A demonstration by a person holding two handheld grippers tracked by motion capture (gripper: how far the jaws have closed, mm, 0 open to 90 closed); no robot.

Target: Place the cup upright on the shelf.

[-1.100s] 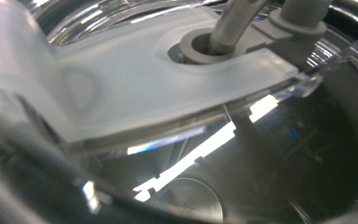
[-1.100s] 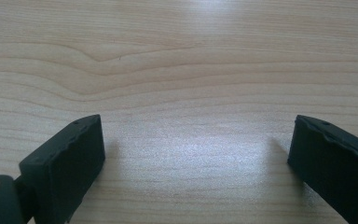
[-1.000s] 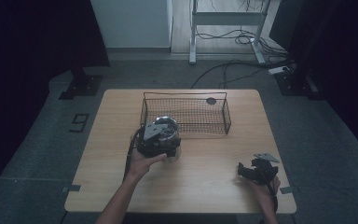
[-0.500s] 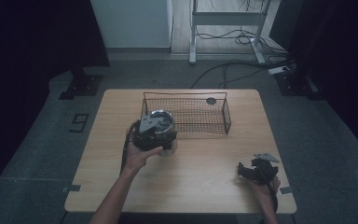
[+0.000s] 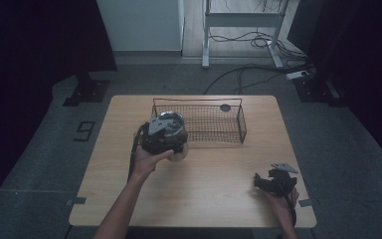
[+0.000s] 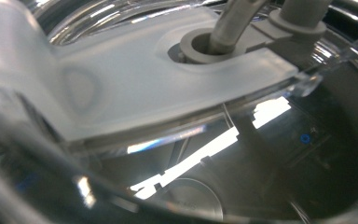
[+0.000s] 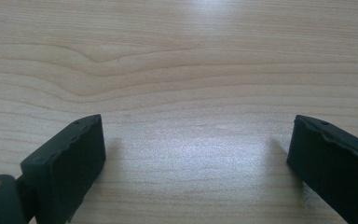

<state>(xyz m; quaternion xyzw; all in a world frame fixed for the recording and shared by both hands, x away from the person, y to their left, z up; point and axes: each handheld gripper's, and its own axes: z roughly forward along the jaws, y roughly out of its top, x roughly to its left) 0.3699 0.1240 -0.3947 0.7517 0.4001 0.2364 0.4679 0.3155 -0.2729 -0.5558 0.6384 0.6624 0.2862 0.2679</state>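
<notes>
As far as I can tell, it's about halfway done. Going big to small: wooden table, then the wire basket at its 12 o'clock side, with just a small dark disc inside. The left gripper holds a clear glass jar with a whitish lid right at the basket's 9 o'clock end, not in yet. Can't tell how tight those jaws are. The right gripper sits at 5 o'clock, jaws wide apart, holding nothing.

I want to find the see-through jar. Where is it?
In the high view the clear jar is under the left gripper, left of middle on the table, just in front of the wire basket.
</notes>
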